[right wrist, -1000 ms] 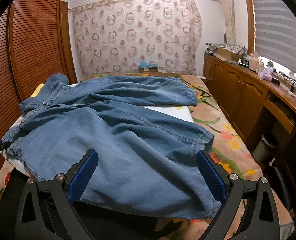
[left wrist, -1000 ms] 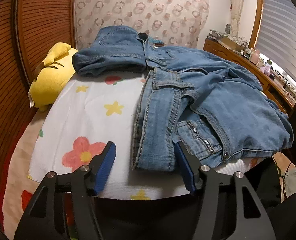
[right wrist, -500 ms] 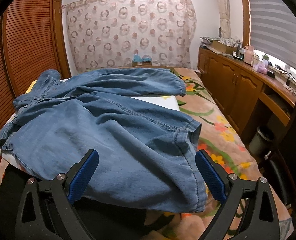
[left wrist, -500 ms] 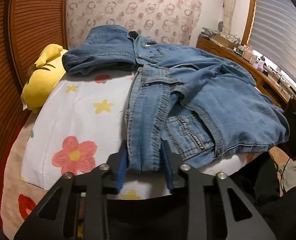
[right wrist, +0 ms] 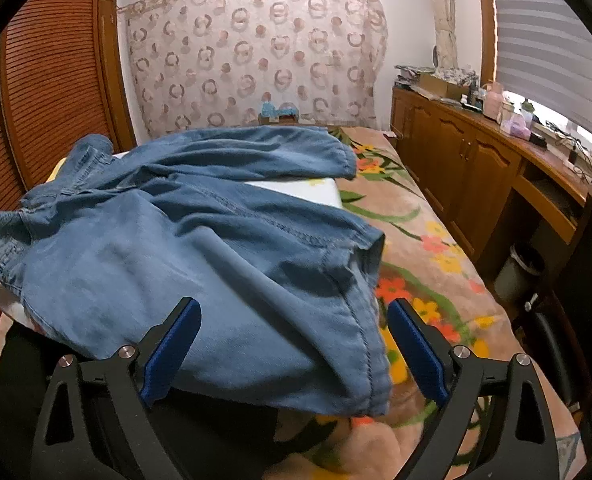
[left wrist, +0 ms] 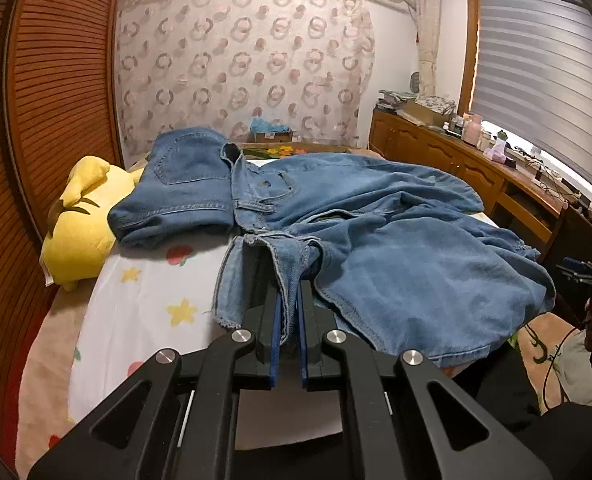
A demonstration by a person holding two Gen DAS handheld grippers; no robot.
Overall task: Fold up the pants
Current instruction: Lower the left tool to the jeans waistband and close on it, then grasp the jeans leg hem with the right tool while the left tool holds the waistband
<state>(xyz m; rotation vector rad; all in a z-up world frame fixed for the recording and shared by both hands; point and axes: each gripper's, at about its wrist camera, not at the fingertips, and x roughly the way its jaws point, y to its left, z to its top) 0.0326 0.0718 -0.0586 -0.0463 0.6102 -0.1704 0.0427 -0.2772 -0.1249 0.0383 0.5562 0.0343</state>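
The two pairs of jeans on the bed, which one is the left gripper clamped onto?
The left gripper is clamped onto the spread-out jeans, at their waistband; the folded jeans lie untouched beside the yellow plush.

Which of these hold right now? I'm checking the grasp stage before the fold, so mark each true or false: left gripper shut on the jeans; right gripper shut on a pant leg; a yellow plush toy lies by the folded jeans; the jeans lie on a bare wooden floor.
1. Left gripper is shut on the jeans: true.
2. Right gripper is shut on a pant leg: false; its jaws stand wide open around the leg end.
3. Yellow plush toy lies beside the folded jeans: true.
4. Jeans lie on a bare floor: false; they lie on a bed.
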